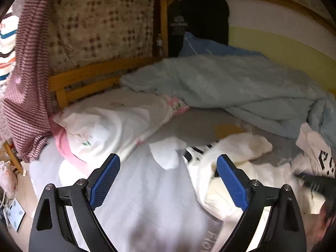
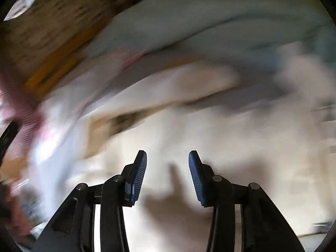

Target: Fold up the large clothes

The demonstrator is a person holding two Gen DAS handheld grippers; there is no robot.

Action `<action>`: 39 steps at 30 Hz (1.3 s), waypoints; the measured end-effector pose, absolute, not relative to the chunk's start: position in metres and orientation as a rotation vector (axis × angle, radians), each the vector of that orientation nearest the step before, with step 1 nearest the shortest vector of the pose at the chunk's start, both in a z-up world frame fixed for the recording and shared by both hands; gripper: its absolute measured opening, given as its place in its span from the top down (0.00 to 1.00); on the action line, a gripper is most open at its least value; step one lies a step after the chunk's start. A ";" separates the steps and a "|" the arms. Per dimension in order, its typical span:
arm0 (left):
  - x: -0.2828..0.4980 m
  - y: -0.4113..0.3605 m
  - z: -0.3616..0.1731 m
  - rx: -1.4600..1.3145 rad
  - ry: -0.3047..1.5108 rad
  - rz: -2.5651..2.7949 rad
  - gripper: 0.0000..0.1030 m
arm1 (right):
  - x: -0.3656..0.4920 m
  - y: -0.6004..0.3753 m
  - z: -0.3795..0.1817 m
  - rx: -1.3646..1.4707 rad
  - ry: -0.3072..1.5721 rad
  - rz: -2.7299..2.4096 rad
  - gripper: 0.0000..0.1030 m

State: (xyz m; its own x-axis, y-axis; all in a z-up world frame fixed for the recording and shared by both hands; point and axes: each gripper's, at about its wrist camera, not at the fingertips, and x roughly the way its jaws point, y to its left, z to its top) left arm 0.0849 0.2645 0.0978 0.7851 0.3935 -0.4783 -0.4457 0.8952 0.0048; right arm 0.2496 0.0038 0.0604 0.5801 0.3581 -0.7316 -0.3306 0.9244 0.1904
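Observation:
A crumpled cream-white garment (image 1: pixel 237 153) with black lettering lies on the bed, to the right in the left wrist view. My left gripper (image 1: pixel 168 166) is open and empty above the pale bedsheet (image 1: pixel 136 199), its right pad (image 1: pixel 231 182) at the garment's edge. In the right wrist view, which is heavily blurred, my right gripper (image 2: pixel 167 163) is open and empty just above the cream garment (image 2: pixel 210 130). The right gripper's dark body (image 1: pixel 315 183) shows at the right edge of the left wrist view.
A light blue duvet (image 1: pixel 241 84) is bunched at the back of the bed. A floral white-pink pillow (image 1: pixel 109 124) lies at left by the wooden headboard (image 1: pixel 84 77). A striped red garment (image 1: pixel 27 73) hangs at far left. A black bag (image 1: pixel 197 21) leans against the wall.

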 end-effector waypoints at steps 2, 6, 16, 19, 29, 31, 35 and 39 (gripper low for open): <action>0.091 0.258 0.091 -0.136 0.520 0.399 0.10 | 0.259 -0.039 0.068 -0.017 0.779 0.170 0.57; 0.108 0.236 0.066 -0.124 0.701 0.202 0.10 | 0.284 -0.101 0.078 -0.038 0.748 -0.048 0.55; 0.126 0.204 0.027 -0.118 0.822 0.114 0.10 | 0.315 -0.116 0.082 -0.088 0.792 -0.049 0.40; 0.128 0.198 0.019 -0.181 0.884 0.068 0.10 | 0.338 -0.105 0.075 -0.111 0.839 -0.016 0.40; 0.115 0.191 0.047 -0.149 0.745 0.141 0.10 | 0.302 -0.096 0.085 -0.138 0.748 0.091 0.91; 0.112 0.194 0.050 -0.161 0.733 0.139 0.10 | 0.275 -0.089 0.109 -0.184 0.706 0.154 0.91; 0.110 0.198 0.050 -0.181 0.730 0.139 0.10 | 0.239 -0.089 0.143 -0.152 0.677 0.290 0.91; 0.109 0.197 0.050 -0.187 0.726 0.118 0.10 | 0.218 -0.095 0.153 -0.079 0.653 0.364 0.91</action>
